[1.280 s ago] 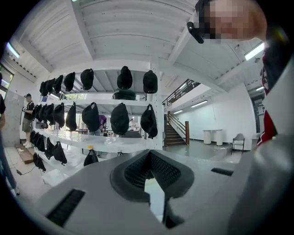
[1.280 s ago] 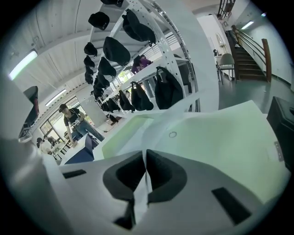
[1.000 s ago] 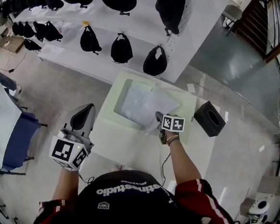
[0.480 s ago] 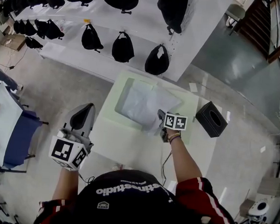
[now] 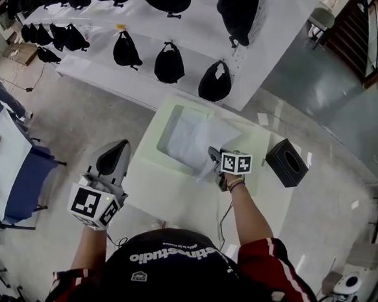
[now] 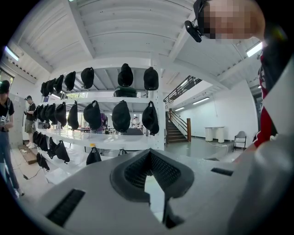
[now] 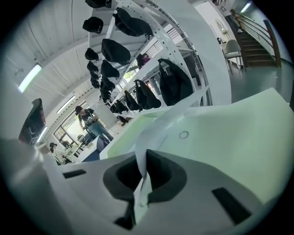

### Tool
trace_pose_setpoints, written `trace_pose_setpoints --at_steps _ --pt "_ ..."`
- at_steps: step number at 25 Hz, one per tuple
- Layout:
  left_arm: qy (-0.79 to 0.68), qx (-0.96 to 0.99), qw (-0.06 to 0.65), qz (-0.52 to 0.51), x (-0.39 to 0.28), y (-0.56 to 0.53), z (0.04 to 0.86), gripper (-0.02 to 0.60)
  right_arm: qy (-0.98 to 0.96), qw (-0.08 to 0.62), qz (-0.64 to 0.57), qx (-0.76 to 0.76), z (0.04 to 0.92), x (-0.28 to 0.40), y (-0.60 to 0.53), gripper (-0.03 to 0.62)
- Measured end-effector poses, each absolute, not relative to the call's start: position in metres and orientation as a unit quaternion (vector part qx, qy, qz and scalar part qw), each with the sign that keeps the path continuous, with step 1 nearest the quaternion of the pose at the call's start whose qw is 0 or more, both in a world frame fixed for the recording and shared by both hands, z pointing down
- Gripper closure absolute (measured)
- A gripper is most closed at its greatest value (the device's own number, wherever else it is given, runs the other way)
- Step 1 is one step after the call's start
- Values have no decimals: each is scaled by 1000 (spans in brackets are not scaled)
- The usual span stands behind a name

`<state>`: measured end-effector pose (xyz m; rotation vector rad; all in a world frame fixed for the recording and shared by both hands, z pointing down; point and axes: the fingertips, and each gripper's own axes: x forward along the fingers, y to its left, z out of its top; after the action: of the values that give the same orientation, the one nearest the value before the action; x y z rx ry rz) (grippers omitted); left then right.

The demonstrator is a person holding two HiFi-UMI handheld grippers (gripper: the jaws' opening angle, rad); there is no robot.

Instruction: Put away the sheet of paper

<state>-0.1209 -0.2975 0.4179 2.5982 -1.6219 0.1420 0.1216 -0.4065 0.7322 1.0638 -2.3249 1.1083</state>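
Fingers of the right gripper [image 5: 212, 155] are clamped on the near corner of the sheet of paper [image 5: 196, 136] mid-frame on the table [image 5: 173, 191], left gripper's [image 5: 119, 145] together, empty; light floppy stuff, edge grip suits it.

White lettering runs across the black fabric garment [image 5: 166, 272] at the bottom edge of the head view, upside down to the camera. Its last part reads "studio"; the letters before it cannot be made out for certain. A small white emblem below it is unreadable. The marker cube on the left gripper [image 5: 116, 146] carries black-and-white square code patterns, and so does the cube on the right gripper [image 5: 211, 154]; neither shows letters or numbers. White marks on the red sleeve [image 5: 265, 257] are cut off at the picture's corner. In the right gripper view, the white sheet of paper [image 7: 146, 183] bears a speck of print, too small to read.
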Motion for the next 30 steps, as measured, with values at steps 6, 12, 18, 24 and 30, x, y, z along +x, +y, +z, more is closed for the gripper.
trace_pose_setpoints --at_steps 6,12,18,24,30 --pt "-535 842 39 49 -126 -295 416 578 -828 169 392 363 727 110 -407 591" --pt "-539 840 38 49 -131 -295 417 578 -835 172 393 346 726 100 -407 591" --pt "-542 838 37 51 -135 -296 417 578 -819 186 408 359 743 104 -416 591" --pt "-553 831 37 51 -144 -299 416 578 -809 192 414 370 750 98 -426 591" --pt "-564 823 37 52 -155 -300 416 578 -806 198 417 369 758 81 -436 591"
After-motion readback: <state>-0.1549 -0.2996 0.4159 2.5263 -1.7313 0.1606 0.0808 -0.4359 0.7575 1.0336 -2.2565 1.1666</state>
